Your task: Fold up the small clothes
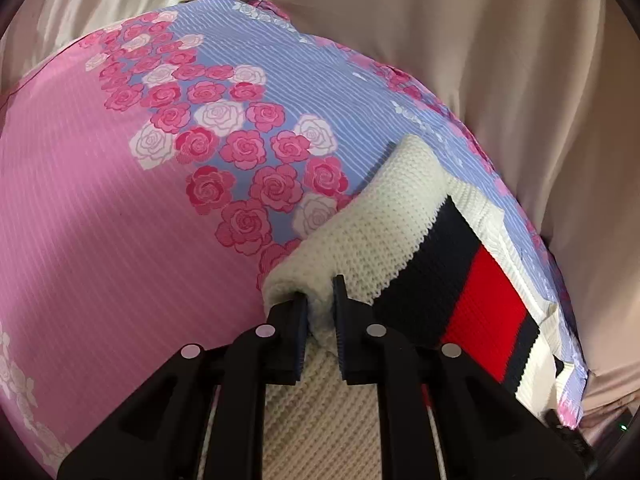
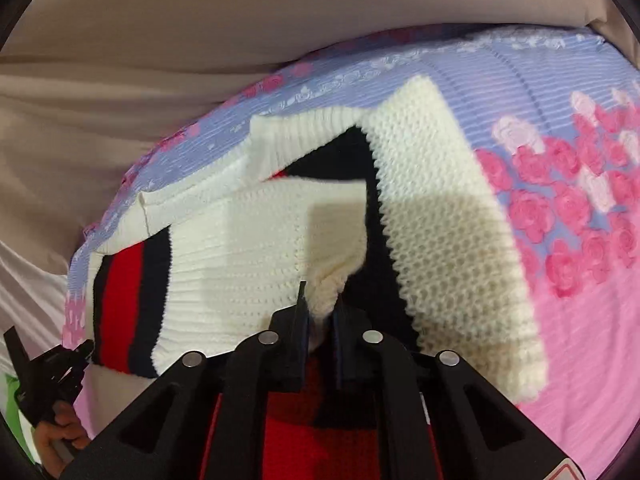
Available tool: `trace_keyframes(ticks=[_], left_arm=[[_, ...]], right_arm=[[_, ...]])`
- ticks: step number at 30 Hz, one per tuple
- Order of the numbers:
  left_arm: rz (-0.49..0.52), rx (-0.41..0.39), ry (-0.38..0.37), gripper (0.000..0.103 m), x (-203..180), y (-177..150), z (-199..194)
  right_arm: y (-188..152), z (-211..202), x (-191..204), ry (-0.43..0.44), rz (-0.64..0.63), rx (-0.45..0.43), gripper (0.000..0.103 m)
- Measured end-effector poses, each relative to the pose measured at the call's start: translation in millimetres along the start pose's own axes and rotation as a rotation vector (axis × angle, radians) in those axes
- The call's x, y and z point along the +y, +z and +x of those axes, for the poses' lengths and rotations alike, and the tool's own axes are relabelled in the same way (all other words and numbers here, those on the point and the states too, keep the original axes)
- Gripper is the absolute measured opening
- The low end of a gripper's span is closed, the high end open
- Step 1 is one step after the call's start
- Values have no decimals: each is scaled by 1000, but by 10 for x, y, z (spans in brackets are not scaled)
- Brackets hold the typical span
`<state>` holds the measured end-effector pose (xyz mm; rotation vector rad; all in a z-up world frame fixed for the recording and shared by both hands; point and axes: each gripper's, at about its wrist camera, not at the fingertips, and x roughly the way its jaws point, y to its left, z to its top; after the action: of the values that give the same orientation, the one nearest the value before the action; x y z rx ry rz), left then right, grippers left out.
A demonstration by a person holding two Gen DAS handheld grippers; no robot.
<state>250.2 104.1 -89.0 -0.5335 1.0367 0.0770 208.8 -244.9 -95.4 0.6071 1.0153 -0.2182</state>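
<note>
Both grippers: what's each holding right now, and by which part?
Left gripper pinches the white knit sweater at a rolled cream edge; right gripper pinches a bunched white fold of it.

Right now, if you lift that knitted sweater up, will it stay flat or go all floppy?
Probably floppy: the sweater already bunches where the right gripper pinches it. The sleeve in the left gripper curls softly, so it would likely droop. Its chunky knit looks grippy, unlikely to slip out.
</note>
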Motion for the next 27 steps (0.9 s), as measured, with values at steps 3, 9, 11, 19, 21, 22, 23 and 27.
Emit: trace_keyframes(ticks=[3, 9, 11, 19, 21, 22, 23, 27], left_arm=[[-2, 0, -21, 13, 37, -18, 4], [6, 11, -46, 13, 93, -24, 12], [15, 18, -52, 13, 87, -16, 14], [81, 33, -84, 13, 78, 11, 52], [96, 29, -84, 13, 64, 6, 51], [102, 27, -80, 13, 53, 3, 52], [104, 28, -75, 13, 43, 1, 47], [104, 54, -74, 14, 26, 9, -10]], right_arm=[[-81, -481, 54, -88, -1, -115, 18], [-31, -378, 1083, 116, -239, -40, 3], [-20, 13, 1769, 223, -371, 56, 2], [86, 1554, 3125, 170, -539, 258, 0], [154, 1674, 3252, 156, -540, 204, 0], [182, 1669, 3301, 149, -526, 195, 0], [217, 1697, 3352, 147, -515, 194, 0], [271, 1477, 3255, 136, -498, 195, 0]])
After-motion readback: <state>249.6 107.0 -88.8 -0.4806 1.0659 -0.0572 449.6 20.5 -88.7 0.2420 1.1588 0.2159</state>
